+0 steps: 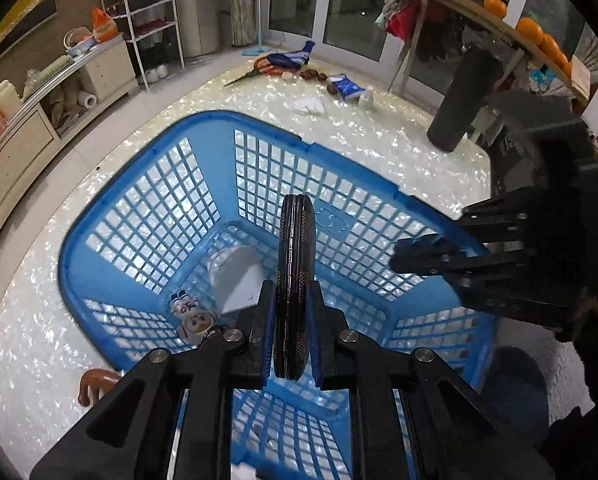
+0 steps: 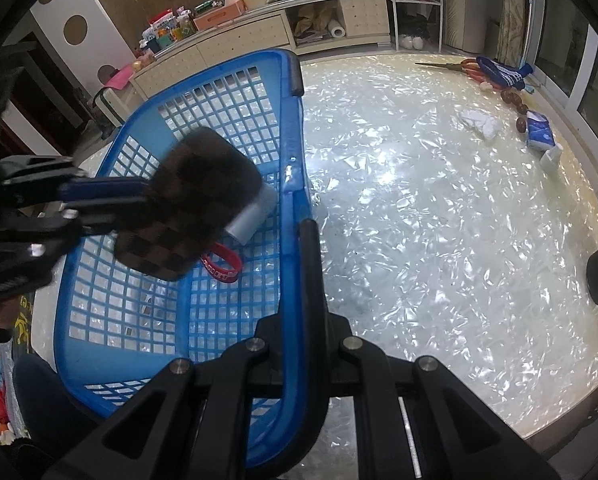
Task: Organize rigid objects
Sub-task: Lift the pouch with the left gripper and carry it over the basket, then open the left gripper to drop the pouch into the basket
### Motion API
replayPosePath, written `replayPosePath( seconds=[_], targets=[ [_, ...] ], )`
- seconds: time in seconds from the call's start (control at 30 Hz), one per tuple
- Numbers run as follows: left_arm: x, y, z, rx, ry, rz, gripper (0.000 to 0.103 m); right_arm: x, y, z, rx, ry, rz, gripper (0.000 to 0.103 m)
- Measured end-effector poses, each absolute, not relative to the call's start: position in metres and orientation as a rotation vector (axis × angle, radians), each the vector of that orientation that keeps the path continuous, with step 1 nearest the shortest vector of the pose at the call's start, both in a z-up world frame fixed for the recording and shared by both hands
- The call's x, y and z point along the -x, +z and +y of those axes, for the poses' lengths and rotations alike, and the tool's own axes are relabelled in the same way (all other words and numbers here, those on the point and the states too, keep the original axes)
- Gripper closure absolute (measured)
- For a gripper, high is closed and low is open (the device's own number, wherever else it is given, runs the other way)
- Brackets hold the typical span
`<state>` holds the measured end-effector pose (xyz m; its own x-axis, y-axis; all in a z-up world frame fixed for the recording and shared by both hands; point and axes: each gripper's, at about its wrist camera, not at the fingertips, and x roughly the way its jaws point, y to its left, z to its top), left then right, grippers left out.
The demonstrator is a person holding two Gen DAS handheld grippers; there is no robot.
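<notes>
**Checkered case held over the basket, more items left on the table**

The table (image 2: 439, 220), covered in a shiny, crinkled white sheet, carries the large blue basket (image 1: 99, 232) with lattice walls. Inside it already lie a white cup-like container (image 1: 235, 276), a small cartoon figurine (image 1: 191, 316) and a red wristband (image 2: 227, 268), so part of the sorting looks done. At the far edge of the table a cluster remains outside: scissors with orange handles (image 2: 447, 65), a blue-and-white cloth item (image 2: 503, 72), a few brown nut-like pieces (image 2: 517, 106), a blue tissue pack (image 2: 539, 132) and something white and crumpled (image 2: 479, 122). A brown hook-shaped object (image 1: 93, 386) also sits beside the basket. By that count the job seems roughly midway.

The left tongs (image 1: 293, 328) are clamped on a flat case (image 1: 295, 280), held edge-on above the basket's interior, not yet released. From the right wrist view the case (image 2: 187, 200) shows a dark brown checkered face with rounded corners, blurred; edge-on it looks thin, with a black rim.

The right tongs (image 2: 305, 256) are closed on the basket's rim, seemingly steadying it.
</notes>
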<state>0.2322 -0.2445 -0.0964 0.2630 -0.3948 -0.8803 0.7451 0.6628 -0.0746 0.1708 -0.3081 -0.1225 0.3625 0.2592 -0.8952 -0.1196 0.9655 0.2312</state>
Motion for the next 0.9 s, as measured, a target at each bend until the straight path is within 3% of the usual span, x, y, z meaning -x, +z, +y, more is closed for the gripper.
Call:
replayPosePath(
  seconds=[0.7,0.73,0.87,0.9],
  targets=[
    [-0.248,-0.137,-0.27,-0.552,-0.833,1.116,0.086,-0.17,-0.123,-0.308,-0.16,0.242,1.174,0.095],
    [-0.247,-0.137,-0.272,-0.56,-0.825,1.113,0.081,-0.17,-0.123,-0.309,-0.161,0.241,1.174,0.095],
    [-0.242,-0.132,-0.272,-0.552,-0.867,1.104,0.041,-0.171,-0.123,-0.309,-0.156,0.241,1.175,0.095],
    [-0.242,-0.131,-0.272,-0.554,-0.869,1.102,0.037,-0.171,-0.123,-0.309,-0.156,0.241,1.175,0.095]
  ],
)
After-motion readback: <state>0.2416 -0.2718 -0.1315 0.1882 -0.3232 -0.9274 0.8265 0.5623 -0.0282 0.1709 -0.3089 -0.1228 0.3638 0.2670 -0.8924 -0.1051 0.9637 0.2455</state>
